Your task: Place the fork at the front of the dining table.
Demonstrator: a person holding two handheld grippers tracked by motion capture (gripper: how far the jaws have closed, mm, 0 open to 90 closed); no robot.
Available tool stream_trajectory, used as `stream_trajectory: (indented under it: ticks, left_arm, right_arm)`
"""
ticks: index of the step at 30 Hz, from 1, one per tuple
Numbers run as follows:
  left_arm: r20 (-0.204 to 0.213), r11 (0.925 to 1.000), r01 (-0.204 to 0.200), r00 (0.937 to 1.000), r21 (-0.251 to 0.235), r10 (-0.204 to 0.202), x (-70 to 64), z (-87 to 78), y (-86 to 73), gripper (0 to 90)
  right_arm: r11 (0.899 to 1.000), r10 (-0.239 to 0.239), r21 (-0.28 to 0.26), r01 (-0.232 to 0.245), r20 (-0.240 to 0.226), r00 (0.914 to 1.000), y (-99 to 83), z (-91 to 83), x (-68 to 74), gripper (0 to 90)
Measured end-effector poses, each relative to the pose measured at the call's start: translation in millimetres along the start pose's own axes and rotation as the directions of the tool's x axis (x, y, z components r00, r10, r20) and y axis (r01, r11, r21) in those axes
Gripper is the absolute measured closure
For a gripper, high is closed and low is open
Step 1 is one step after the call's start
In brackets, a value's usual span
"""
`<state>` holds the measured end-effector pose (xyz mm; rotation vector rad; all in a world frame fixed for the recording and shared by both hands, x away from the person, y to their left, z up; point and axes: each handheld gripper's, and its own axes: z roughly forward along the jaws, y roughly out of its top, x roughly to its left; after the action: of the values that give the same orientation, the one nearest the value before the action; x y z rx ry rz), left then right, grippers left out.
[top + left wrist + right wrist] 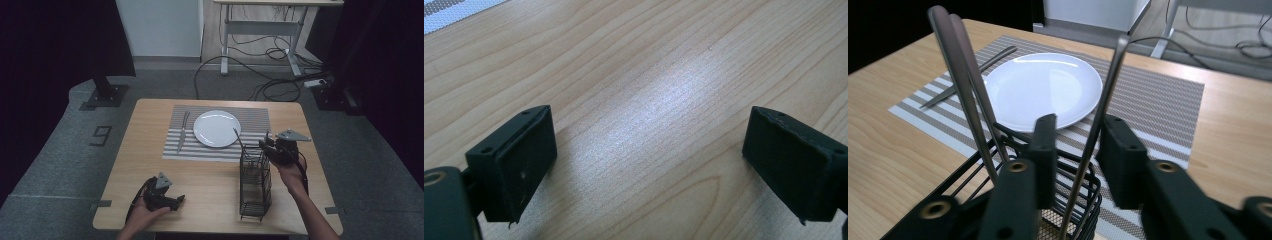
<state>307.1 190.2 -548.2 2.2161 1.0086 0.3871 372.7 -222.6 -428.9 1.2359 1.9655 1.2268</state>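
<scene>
Right gripper view: right claw straddles utensil handle standing near-upright in caddy, jaws not quite clamped. Left claw released, idle over bench.

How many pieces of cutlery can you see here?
4: one on the placemat left of the plate, three handles in the wire caddy. More may be hidden inside.
</scene>
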Motion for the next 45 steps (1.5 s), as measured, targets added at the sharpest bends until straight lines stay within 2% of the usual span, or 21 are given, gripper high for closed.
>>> stream_trajectory:
  ticks: [1,4,11,13,23,27,35,45]
  left_arm:
    - [0.0,1.0,0.0,1.0,0.0,0.0,0.0,0.0,0.0,7.0]
    - [0.0,1.0,0.0,1.0,0.0,0.0,0.0,0.0,0.0,7.0]
    - [0.0,1.0,0.001,1.0,0.0,-0.001,0.0,0.0,0.0,7.0]
    - [0.0,1.0,0.001,1.0,0.0,-0.001,0.0,0.0,0.0,7.0]
    - [0.001,1.0,0.0,1.0,0.002,0.0,0.1,-0.1,0.2,7.0]
    - [0.0,1.0,0.0,1.0,0.002,0.0,0.0,-0.1,0.2,7.0]
    - [0.001,1.0,0.0,1.0,0.002,0.0,0.1,-0.1,0.2,7.0]
    - [0.001,1.0,0.0,1.0,0.003,0.0,0.1,-0.2,0.2,7.0]
  right_arm:
    - [1.0,0.0,0.0,0.0,0.0,1.0,0.0,0.0,0.0,74.7]
    - [1.0,-0.023,-0.004,0.023,0.002,0.9997,0.6,-1.3,3.6,82.3]
    - [1.0,0.015,-0.01,-0.016,-0.074,0.9971,2.2,-5.1,7.6,86.1]
    - [1.0,0.002,-0.01,-0.003,-0.075,0.9972,3.4,-7.3,8.8,86.3]
    - [0.993,-0.01,-0.122,0.002,-0.065,0.9978,17.6,-31.3,10.5,86.6]
    - [0.99,-0.019,-0.14,0.009,-0.065,0.9977,20.1,-35.8,11.6,86.6]
    - [0.976,-0.008,-0.219,-0.009,-0.077,0.997,34.8,-51.3,7.4,86.5]
    - [0.958,-0.015,-0.286,0.001,-0.046,0.9988,56.1,-65.8,1.1,86.5]
